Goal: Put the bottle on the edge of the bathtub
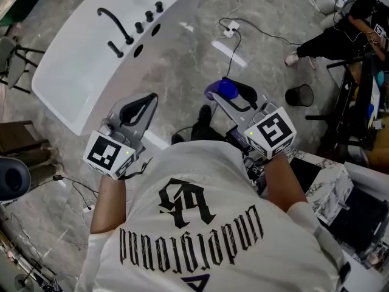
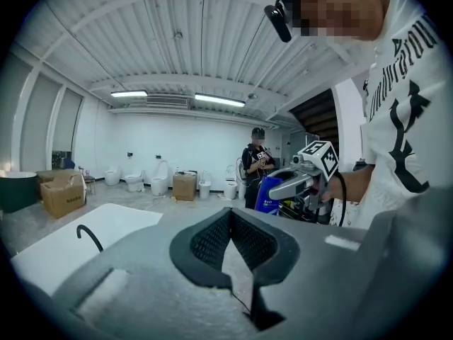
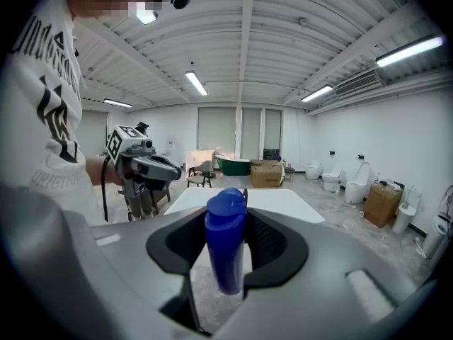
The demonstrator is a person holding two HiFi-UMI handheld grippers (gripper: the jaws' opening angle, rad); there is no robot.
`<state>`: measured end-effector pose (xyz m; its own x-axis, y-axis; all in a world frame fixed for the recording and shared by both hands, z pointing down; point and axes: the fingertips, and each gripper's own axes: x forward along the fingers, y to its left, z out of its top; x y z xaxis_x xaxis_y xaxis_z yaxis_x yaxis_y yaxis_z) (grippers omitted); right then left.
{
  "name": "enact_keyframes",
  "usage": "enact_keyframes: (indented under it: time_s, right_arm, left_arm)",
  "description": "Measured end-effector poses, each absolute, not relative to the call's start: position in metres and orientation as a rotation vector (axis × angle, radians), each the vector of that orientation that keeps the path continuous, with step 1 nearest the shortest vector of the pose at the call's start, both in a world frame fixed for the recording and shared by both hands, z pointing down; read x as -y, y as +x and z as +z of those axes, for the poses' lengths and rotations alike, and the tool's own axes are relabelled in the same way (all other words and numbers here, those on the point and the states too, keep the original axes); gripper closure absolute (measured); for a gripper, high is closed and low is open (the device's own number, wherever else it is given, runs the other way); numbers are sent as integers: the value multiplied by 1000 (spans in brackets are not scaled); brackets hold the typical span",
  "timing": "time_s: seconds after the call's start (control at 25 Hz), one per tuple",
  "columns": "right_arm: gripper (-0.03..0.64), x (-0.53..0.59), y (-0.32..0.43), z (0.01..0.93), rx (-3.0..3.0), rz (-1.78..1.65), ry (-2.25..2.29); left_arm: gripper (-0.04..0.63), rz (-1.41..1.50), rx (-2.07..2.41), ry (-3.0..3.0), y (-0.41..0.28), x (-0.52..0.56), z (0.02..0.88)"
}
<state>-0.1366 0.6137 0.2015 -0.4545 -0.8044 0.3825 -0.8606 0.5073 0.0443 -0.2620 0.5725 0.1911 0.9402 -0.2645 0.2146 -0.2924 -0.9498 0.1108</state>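
The right hand-held gripper [image 3: 228, 225] is clamping the blue bottle [image 3: 226, 257] in mid-air, the left hand-held gripper [image 2: 228, 214] is riding empty with jaws together, and placement on the bathtub [image 1: 79, 66] edge, at ten o'clock, is awaiting execution.

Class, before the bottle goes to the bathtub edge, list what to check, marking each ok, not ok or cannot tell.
1. The right hand-held gripper grips the bottle: ok.
2. The left hand-held gripper is empty and shut: ok.
3. There is bare bathtub rim away from the faucet: ok.
4. The bottle is over the rim: not ok, it is over the floor.
5. The bottle's weight: cannot tell.
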Motion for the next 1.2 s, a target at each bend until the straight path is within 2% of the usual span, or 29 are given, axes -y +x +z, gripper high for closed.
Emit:
enact_keyframes:
  time_s: [0.4, 0.8, 1.2]
  right_arm:
    - [463, -564, -62, 213, 2411, 240, 1397]
    - [463, -504, 52, 219, 2424, 272, 1364]
    - [463, -446, 93, 228, 2416, 276, 1357]
  left_arm:
    - [589, 330, 435, 2930, -191, -522, 203]
    - [589, 324, 521, 2901, -92, -452, 199]
    - [589, 337, 557, 2884, -60, -394, 208]
